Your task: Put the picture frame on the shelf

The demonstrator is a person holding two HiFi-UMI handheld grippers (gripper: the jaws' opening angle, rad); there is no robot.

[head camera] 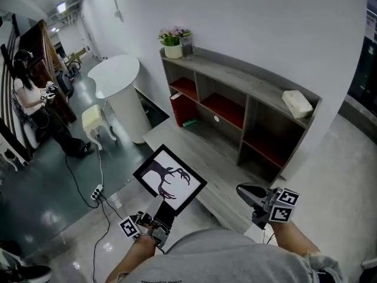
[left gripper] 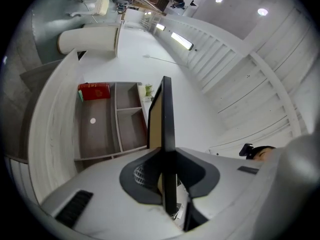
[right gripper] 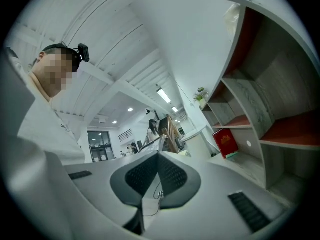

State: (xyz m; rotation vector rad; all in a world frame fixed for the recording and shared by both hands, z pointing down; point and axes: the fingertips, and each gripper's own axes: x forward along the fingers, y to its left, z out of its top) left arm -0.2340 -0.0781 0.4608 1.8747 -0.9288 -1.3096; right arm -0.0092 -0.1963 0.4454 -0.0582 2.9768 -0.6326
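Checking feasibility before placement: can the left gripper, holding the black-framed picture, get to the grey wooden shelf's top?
Probably yes. The left gripper is shut on the black-framed picture, and the grey wooden shelf's top lies bare between the potted flowers and the beige packet, with nothing visibly in the way.

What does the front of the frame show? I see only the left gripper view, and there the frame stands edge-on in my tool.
Observer: The picture frame has a black border around a white picture with a dark branching figure, rather like antlers.
Operator: Thank you. Does anything lie on the top board toward the right end? My view stops before it.
Observer: Yes. A whitish pack lies on top of the shelf, near its right end.
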